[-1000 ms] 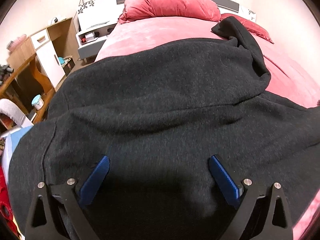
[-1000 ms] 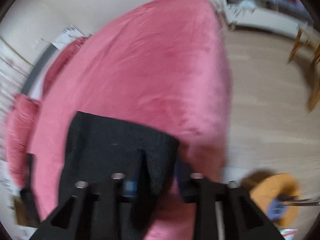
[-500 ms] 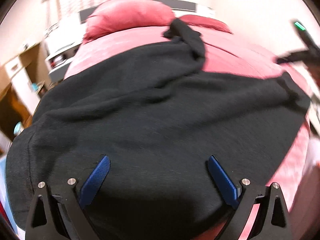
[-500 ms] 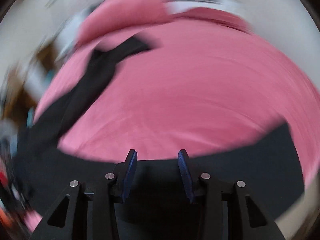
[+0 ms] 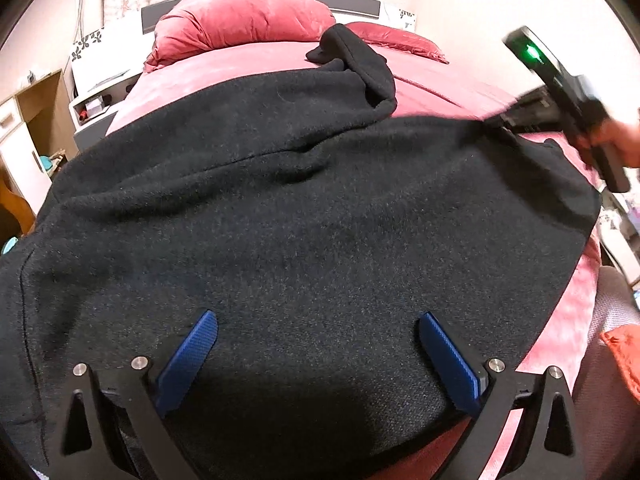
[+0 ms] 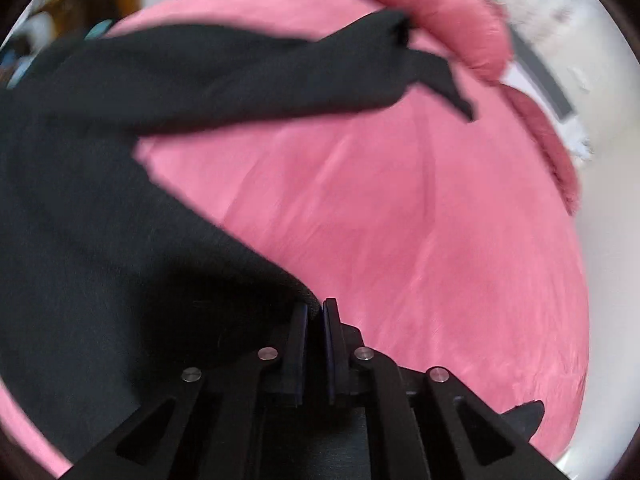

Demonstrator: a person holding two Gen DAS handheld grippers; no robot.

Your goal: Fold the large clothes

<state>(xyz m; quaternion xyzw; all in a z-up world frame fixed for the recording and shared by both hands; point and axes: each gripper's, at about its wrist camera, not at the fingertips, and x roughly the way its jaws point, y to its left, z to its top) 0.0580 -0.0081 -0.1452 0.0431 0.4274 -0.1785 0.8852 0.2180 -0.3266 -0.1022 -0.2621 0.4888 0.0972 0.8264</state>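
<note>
Fabric fills nearly everything ahead of you: the black garment (image 5: 304,216) lies spread across the pink bed (image 6: 420,220), its long sleeve (image 6: 248,76) stretching away toward the red pillow (image 5: 244,12) at the headboard. Your right gripper (image 6: 315,312) has its jaws pressed nearly together on a bunched edge of the cloth, so it is holding the garment at its right-hand border, seen also from the left wrist view at the far side (image 5: 516,120). Your left gripper (image 5: 316,336) hangs with its jaws spread wide over the near part of the cloth, gripping nothing. What the coming fold turns on, as far as can be judged, is this: the garment's width runs from one gripper to the other, the held edge lies on your right, and bare bed lies beyond it. The right hand is therefore the one placed to carry that edge across toward your left. Motion blur hides finer detail of the pinch.
</note>
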